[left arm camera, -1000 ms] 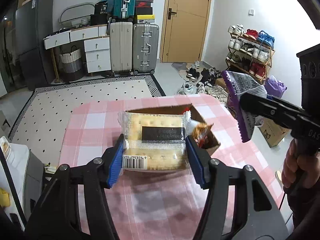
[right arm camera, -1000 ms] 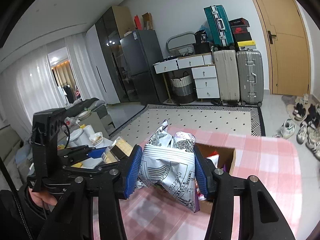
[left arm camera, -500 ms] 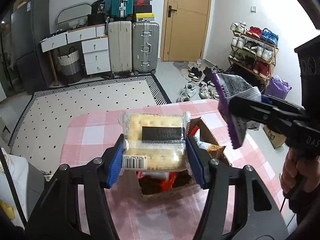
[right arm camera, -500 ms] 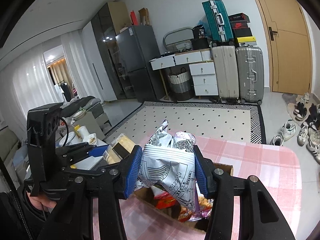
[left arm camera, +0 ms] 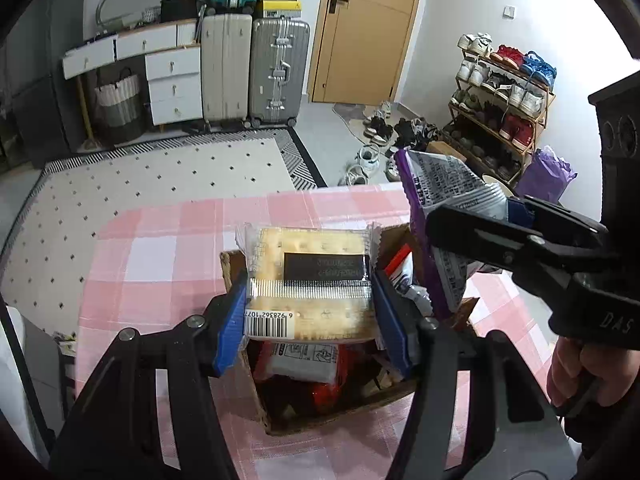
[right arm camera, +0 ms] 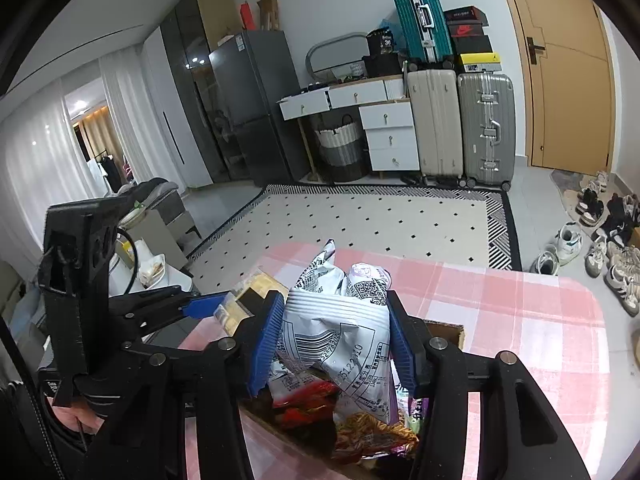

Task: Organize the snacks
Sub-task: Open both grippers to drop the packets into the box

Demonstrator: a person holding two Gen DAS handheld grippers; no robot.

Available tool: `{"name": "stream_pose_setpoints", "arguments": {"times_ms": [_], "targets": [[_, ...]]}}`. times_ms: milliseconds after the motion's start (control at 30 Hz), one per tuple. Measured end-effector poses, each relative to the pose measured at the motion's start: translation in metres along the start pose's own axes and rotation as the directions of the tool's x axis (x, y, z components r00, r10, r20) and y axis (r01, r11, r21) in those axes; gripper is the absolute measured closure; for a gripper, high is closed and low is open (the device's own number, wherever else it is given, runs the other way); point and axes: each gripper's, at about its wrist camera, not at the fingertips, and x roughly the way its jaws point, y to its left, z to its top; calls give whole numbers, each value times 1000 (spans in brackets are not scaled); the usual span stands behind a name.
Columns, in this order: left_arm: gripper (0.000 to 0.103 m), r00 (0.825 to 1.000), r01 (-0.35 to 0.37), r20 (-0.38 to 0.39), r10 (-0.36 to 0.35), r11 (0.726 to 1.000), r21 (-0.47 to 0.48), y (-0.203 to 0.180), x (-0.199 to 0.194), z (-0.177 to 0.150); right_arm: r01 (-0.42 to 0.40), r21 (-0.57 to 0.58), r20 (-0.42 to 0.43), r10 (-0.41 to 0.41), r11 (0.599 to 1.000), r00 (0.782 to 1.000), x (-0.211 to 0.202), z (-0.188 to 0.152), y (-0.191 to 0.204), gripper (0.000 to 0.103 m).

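Observation:
My left gripper (left arm camera: 310,320) is shut on a clear-wrapped cracker pack (left arm camera: 310,280) with a dark label and barcode, held over the open cardboard box (left arm camera: 320,420) on the pink checked table (left arm camera: 160,264). My right gripper (right arm camera: 334,344) is shut on a silver and purple snack bag (right arm camera: 340,332), also held over the box (right arm camera: 448,330). In the left wrist view the right gripper and its bag (left arm camera: 444,200) hang at the box's right side. The box holds several red and orange snack packs (right arm camera: 316,404).
The table's far edge (left arm camera: 256,200) and rounded right corner (right arm camera: 592,300) drop to a dotted rug (right arm camera: 380,224). Suitcases (left arm camera: 256,68), drawers, a door and a shoe rack (left arm camera: 504,108) stand farther off. A side table with dishes (right arm camera: 152,268) is at the left.
Both grippers have moved forward and down over the box with their packs still held. The box now lies right under them and its contents show.

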Motion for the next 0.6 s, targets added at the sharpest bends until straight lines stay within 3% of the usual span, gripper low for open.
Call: {"name": "stream_pose_setpoints", "arguments": {"times_ms": [400,467,533,600], "targets": [[45,996,47,-76,-48,999,-15,13,55,-24,17,-5,-60,-18,1000,998,39,-13,-7,47],[40,995,27,-100,-27,1000,0,12,62,-30,14,4,-65,-14,1000,998,42,-14,-10,39],[24,995,11,-100,-10,1000,9,14,62,-35,17,12,-51,-16,1000,999,39,-16,-11,31],[18,996,14,-88,-13,1000,6,16,60,-36,23,8,-33,-22,1000,999,32,-16,-12,31]]}}
